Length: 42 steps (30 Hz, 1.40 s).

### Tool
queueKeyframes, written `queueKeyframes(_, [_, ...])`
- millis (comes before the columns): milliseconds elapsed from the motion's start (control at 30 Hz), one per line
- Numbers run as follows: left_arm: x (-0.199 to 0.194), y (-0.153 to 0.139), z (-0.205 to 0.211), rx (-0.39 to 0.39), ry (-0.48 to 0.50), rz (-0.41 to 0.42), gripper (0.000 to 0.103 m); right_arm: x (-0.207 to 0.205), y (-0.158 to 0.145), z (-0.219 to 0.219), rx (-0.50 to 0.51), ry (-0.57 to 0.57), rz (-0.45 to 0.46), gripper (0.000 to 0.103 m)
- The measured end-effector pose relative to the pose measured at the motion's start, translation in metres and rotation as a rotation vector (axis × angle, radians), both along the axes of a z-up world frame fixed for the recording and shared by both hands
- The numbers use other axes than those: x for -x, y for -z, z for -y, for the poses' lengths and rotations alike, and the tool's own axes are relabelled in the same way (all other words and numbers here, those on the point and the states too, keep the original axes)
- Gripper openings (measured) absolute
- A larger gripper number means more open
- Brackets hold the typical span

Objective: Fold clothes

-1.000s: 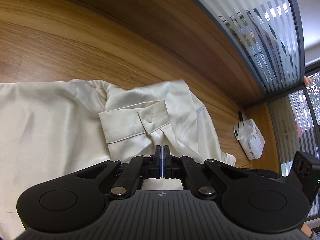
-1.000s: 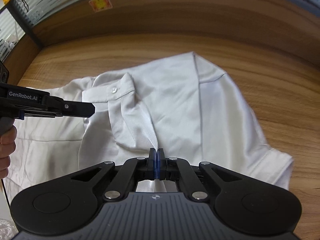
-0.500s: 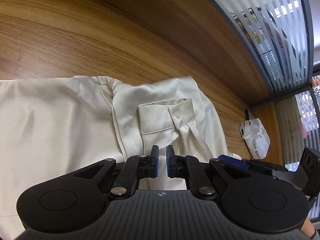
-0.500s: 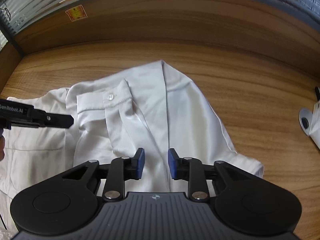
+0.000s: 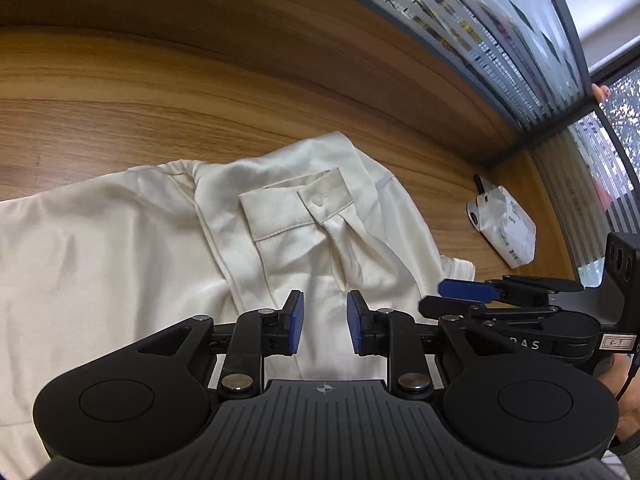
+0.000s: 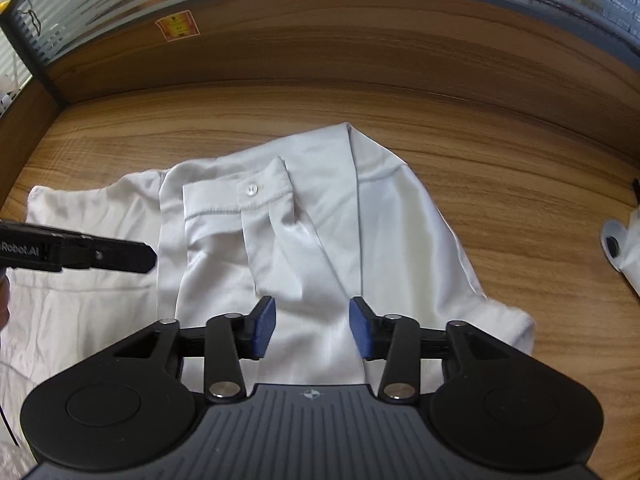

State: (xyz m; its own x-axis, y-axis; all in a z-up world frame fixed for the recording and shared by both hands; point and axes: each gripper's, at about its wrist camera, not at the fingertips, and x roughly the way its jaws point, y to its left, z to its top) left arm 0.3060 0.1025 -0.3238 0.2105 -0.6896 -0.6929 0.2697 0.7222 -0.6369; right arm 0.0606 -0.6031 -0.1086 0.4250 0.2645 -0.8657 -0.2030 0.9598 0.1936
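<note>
A white satin shirt lies flat on the wooden table, also in the right wrist view. Its sleeve is folded across the body, with the buttoned cuff on top; the cuff shows in the right wrist view too. My left gripper is open and empty just above the sleeve. My right gripper is open and empty above the same sleeve. Each gripper shows in the other's view: the right one at the right, the left one at the left.
A small white plastic bag lies on the table to the right of the shirt, also at the right edge of the right wrist view. A wooden back panel and striped glass partition stand behind. Bare table surrounds the shirt.
Both grippers were shut on the sleeve fabric a second ago. They have opened, let the sleeve drop onto the shirt, and drawn back a little.
</note>
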Motion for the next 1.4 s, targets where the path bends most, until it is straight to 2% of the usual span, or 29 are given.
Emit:
queueKeyframes(167, [0.016, 0.003, -0.023, -0.050, -0.063, -0.001, 0.036, 0.034, 0.002, 0.020, 0.014, 0.027, -0.019, 0.055])
queueKeyframes(400, [0.041, 0.011, -0.083, -0.132, -0.208, -0.041, 0.041, 0.070, 0.014, 0.042, 0.032, 0.021, -0.062, 0.056])
queueKeyframes(633, [0.048, 0.012, -0.147, -0.220, -0.367, -0.051, 0.043, 0.078, 0.021, 0.053, 0.062, -0.027, -0.092, 0.056])
queueKeyframes(800, [0.035, 0.014, -0.196, -0.289, -0.443, -0.038, 0.045, 0.067, 0.020, 0.056, 0.093, -0.043, -0.091, 0.057])
queueKeyframes(1000, [-0.002, 0.017, -0.242, -0.341, -0.488, -0.024, 0.046, 0.038, 0.014, 0.055, 0.069, -0.016, -0.087, 0.057])
queueKeyframes(1133, [-0.025, 0.021, -0.261, -0.353, -0.500, -0.031, 0.048, 0.014, 0.012, 0.045, 0.074, -0.030, -0.091, 0.057])
queueKeyframes(1300, [-0.060, 0.027, -0.274, -0.439, -0.482, -0.068, 0.048, -0.015, 0.011, 0.032, 0.094, -0.069, -0.115, 0.057])
queueKeyframes(1400, [-0.069, 0.027, -0.278, -0.484, -0.462, -0.073, 0.048, -0.032, 0.010, 0.026, 0.109, -0.085, -0.116, 0.065])
